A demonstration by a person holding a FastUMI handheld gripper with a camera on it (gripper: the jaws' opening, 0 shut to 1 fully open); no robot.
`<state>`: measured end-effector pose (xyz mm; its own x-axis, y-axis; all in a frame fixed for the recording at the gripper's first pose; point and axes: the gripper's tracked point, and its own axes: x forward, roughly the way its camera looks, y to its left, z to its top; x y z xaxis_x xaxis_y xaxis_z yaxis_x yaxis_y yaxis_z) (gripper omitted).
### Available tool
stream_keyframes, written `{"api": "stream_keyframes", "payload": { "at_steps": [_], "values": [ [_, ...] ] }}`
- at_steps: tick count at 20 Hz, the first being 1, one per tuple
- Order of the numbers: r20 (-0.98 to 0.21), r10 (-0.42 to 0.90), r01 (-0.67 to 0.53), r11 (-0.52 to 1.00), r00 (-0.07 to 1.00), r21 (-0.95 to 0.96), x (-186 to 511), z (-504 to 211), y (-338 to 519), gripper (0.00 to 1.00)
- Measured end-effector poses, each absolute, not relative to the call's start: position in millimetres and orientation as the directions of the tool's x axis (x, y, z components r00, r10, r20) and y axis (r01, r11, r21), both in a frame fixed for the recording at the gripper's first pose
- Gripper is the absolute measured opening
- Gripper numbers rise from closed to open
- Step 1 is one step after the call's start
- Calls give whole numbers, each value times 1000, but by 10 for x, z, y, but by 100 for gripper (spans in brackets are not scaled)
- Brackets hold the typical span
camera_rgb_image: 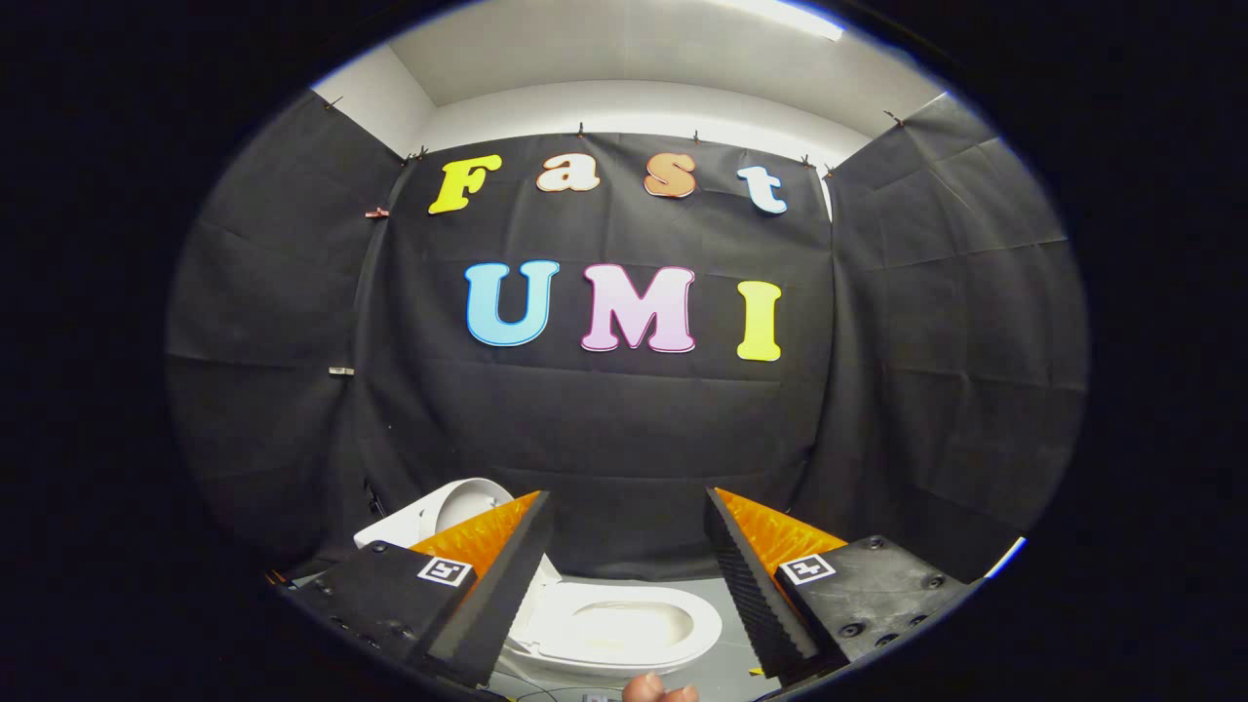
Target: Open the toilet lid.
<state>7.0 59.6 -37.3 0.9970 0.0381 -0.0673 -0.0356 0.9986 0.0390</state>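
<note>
We take the toilet as our landmark: it sits low between the gripper's two fingers and just beyond them, well below where the camera is aimed, with the booth wall rising straight behind it

The seat ring lies flat with the bowl open to view inside it; its long axis runs left-right across our view, roughly square to the fingers

Toilet lid: at the toilet's left end, beyond our left finger and partly hidden by it. It looks tilted up off the seat rather than lying on it, so we judge the lid is already raised or nearly so; how far back it leans we cannot tell

Gripper: jaws spread wide, nothing between them, touching nothing

Relation that matters: lid is down and left of the jaws, so any further push means dropping low and swinging left toward that end. Room looks fine over the seat; tight behind the lid, where the wall cloth is near

Small item: a fingertip shows at the toilet's near edge, between the fingers, so we'd watch it if we descend
</note>
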Motion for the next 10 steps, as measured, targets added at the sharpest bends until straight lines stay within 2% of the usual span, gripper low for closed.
{"api": "stream_keyframes", "payload": {
  "at_steps": [10],
  "values": [
    [-36, -39, 40, 999, 999, 30, 71, -469, 169, 98]
  ]
}}
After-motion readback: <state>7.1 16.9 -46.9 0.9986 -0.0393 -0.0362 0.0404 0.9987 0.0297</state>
